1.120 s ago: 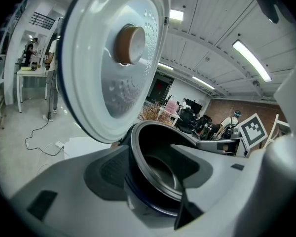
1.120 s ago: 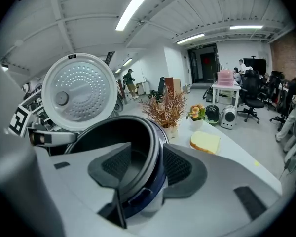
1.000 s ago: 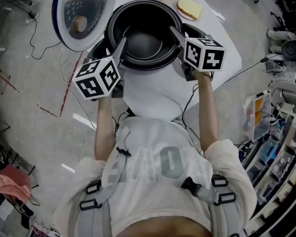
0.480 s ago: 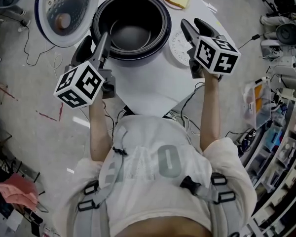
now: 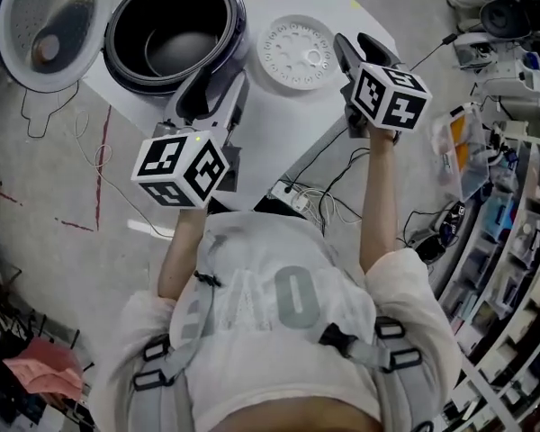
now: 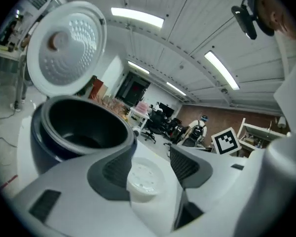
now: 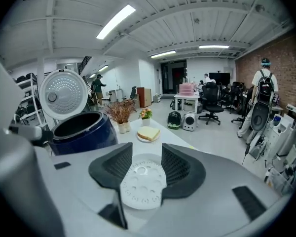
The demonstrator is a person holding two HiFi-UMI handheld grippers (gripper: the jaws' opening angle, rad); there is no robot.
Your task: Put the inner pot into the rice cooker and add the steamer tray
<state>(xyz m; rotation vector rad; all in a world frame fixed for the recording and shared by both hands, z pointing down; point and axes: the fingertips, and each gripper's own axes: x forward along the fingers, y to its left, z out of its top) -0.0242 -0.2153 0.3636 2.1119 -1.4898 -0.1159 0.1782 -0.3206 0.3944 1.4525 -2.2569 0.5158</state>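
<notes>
The dark inner pot (image 5: pixel 173 50) sits inside the navy rice cooker (image 5: pixel 218 54), whose white lid (image 5: pixel 45 21) stands open at the far left. On the white table (image 5: pixel 279 115), right of the cooker, lies the white perforated steamer tray (image 5: pixel 295 52). My left gripper (image 5: pixel 218 88) hovers open just in front of the cooker with nothing held. My right gripper (image 5: pixel 357 45) is open beside the tray's right edge; its jaws have just been closing a little, with nothing between them. In the gripper views the tray (image 7: pixel 143 184) (image 6: pixel 145 177) lies ahead of the jaws, and the cooker (image 6: pixel 84 130) (image 7: pixel 81 132) is on the left.
A sandwich on a plate (image 7: pixel 148 134) and a vase of dried flowers (image 7: pixel 121 113) stand at the table's far side. A power strip with cables (image 5: pixel 292 196) lies on the floor under the near table corner. Shelving (image 5: pixel 513 205) lines the right.
Both grippers have drawn back from the cooker's rim, leaving the pot inside. The right one now stands by the steamer tray, which has come into view.
</notes>
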